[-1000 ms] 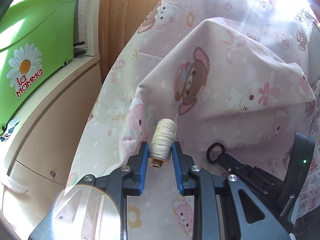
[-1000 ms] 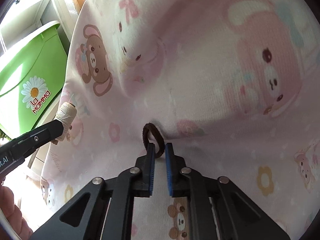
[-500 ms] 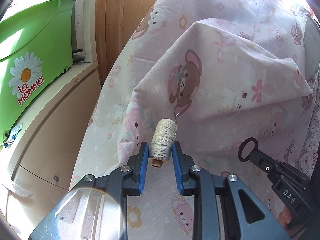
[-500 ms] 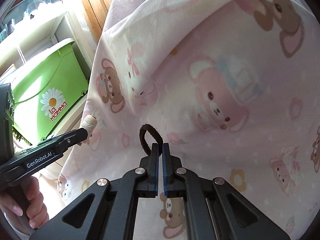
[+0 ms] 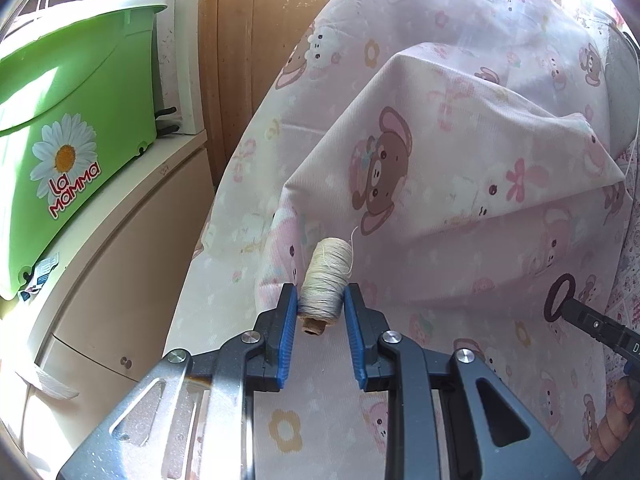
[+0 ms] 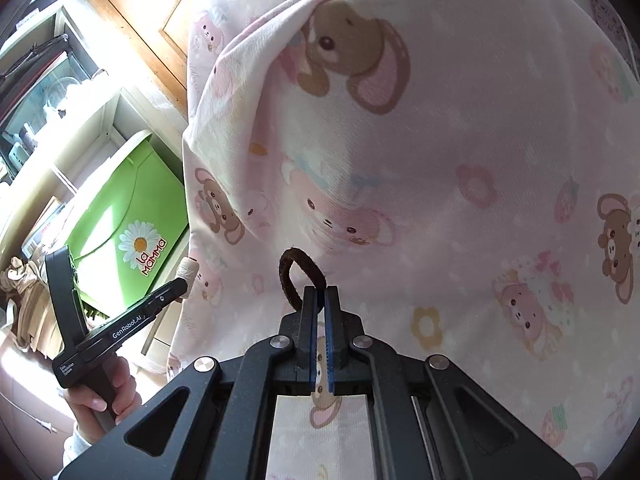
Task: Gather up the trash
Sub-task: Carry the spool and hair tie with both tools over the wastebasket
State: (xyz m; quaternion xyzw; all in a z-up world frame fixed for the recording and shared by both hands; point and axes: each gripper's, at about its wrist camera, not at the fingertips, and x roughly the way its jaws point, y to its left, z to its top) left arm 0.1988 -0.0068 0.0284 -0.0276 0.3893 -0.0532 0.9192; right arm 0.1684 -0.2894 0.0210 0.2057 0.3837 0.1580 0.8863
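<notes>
My left gripper is shut on a spool of cream thread, whose loose end curls up at its top. It hangs above a pink bedsheet with bear prints. My right gripper is shut on a dark brown hair tie, its loop standing up left of the jaws. In the left wrist view the hair tie shows at the right edge on the right gripper's tip. In the right wrist view the left gripper with the spool sits at the left, held by a hand.
A green plastic bin with a daisy label stands on a cream cabinet left of the bed. Wooden panelling rises behind. Shelves with clutter fill the far left of the right wrist view.
The right gripper has lifted the hair tie off the sheet and drawn back to the right, away from the fabric. The left gripper with the spool has stayed almost still.
</notes>
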